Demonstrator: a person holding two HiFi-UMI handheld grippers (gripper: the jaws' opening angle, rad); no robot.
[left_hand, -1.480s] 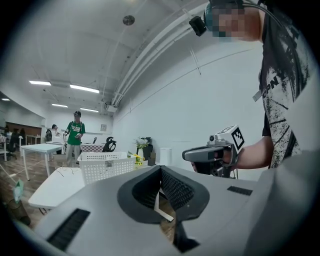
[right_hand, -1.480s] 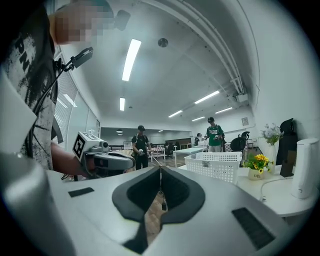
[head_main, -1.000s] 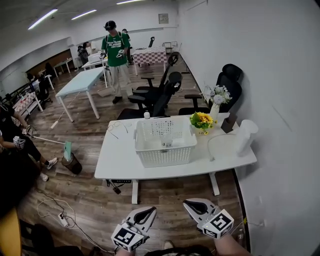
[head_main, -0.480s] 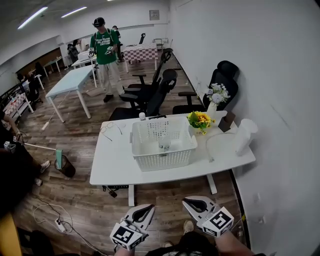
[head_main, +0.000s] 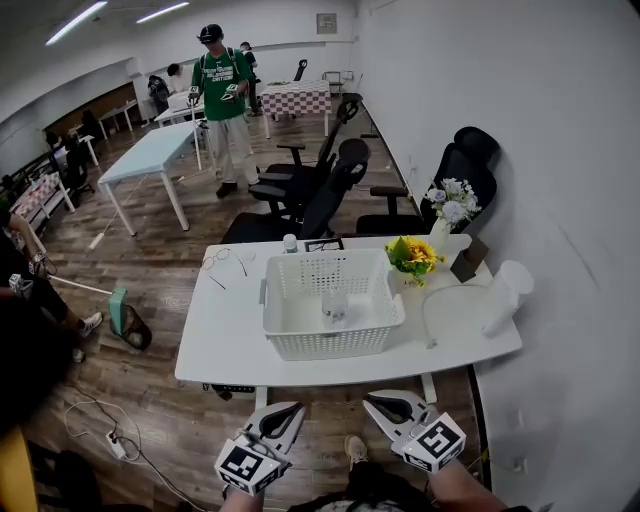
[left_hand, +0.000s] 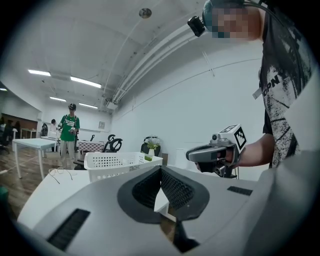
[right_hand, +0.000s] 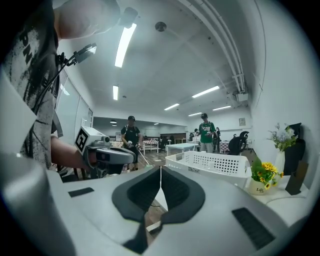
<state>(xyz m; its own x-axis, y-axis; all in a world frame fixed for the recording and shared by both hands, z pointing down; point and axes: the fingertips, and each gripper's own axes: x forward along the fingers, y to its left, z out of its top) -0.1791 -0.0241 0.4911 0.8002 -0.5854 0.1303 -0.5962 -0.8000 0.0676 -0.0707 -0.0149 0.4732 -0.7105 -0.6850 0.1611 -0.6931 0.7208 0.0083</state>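
I'm carrying the left gripper (head_main: 288, 410) and right gripper (head_main: 378, 404) level, jaws pressed together on nothing; the white basket (head_main: 330, 343) is sitting well ahead of both tips.

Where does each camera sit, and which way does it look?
Head view: on the person's head, looking steeply down at a white perforated plastic basket on a white table; left gripper and right gripper show below.
Left gripper view: on the left gripper, along its shut jaws; the person's arm holds the right gripper.
Right gripper view: on the right gripper, along its shut jaws; the left gripper shows.
All share the basket.
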